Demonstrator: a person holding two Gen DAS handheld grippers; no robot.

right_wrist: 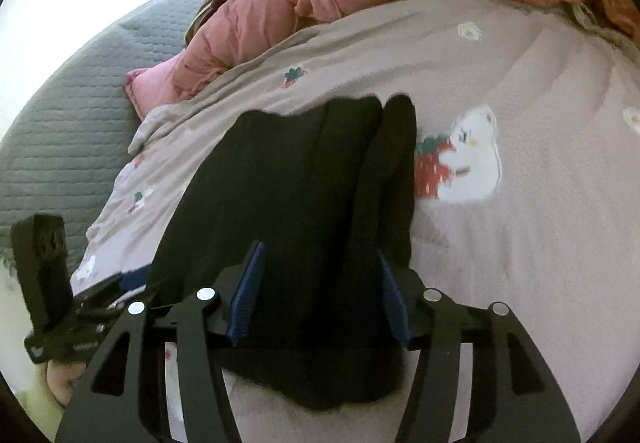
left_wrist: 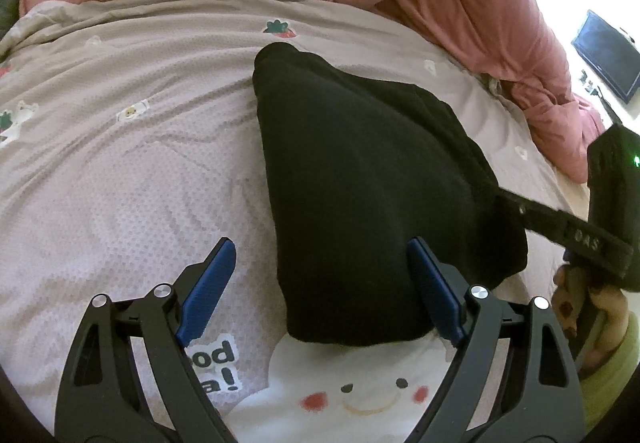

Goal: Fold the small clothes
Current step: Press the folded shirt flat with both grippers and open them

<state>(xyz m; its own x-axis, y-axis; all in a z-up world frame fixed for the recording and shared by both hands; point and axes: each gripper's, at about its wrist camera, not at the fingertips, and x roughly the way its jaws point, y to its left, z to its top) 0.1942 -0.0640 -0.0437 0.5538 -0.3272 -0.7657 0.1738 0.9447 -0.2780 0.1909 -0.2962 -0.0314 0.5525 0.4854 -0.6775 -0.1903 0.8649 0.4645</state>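
Here, in the left wrist view, the left gripper [left_wrist: 320,283] stands wide apart over the near edge of the folded black garment [left_wrist: 360,171] on the printed blanket [left_wrist: 120,163], while, in the right wrist view, the right gripper [right_wrist: 320,291] hangs apart, unclamped, above that garment's near end, so the fold looks laid and pressing it flat or setting it aside seems next.

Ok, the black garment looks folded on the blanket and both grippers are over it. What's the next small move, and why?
Probably back the right gripper straight off the black garment. Its pads stand apart with no cloth pinched, and the left gripper is wide open too. The garment lies doubled on the printed blanket, so any dragging could undo the fold.
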